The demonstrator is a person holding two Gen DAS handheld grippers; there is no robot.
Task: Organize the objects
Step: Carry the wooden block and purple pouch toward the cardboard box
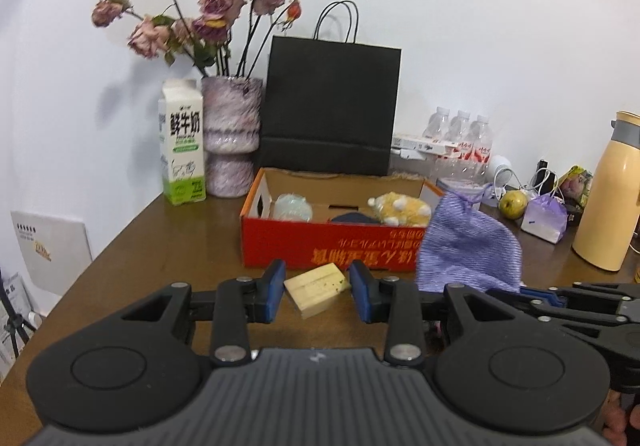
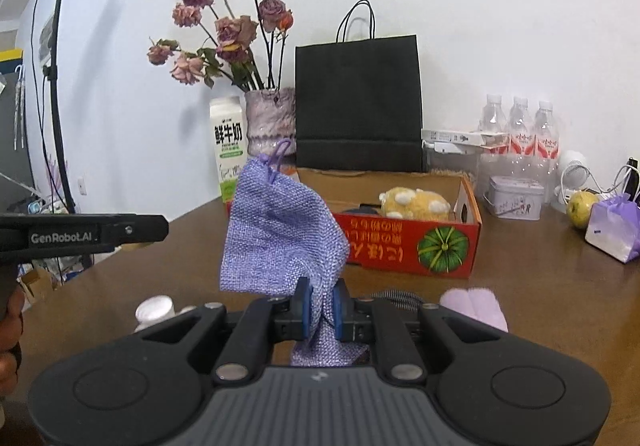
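Your right tongs (image 2: 320,306) are closed tight on one lilac woven drawstring pouch (image 2: 280,230), pinching a fold near its bottom so the pouch stands up above the blue pads with its cord loop at the top. In the left wrist view the same pouch (image 1: 468,246) hangs just right of your left tongs (image 1: 318,292), in front of the right end of the box. Your left tongs are spread wide and grip nothing; one pale yellow wedge-shaped block (image 1: 318,290) lies on the brown wooden bench (image 1: 160,246) between the two blue pads, and whether either pad touches it cannot be told.

Behind the block sits one red cardboard box (image 1: 320,242) with an open top. Inside it you can count three things: one pale blue-green bundle (image 1: 292,206) at the left, one dark object (image 1: 352,217) in the middle, and one yellow plush toy with white spots (image 1: 400,208) at the right.

Along the wall stand one white and green milk carton (image 1: 182,146), one mottled purple vase of dried pink roses (image 1: 230,134), one black paper carrier bag (image 1: 332,106) and three clear water bottles with red labels (image 1: 460,134). To the right are one yellow-green apple (image 1: 514,204) and one tall cream-yellow flask (image 1: 612,198)
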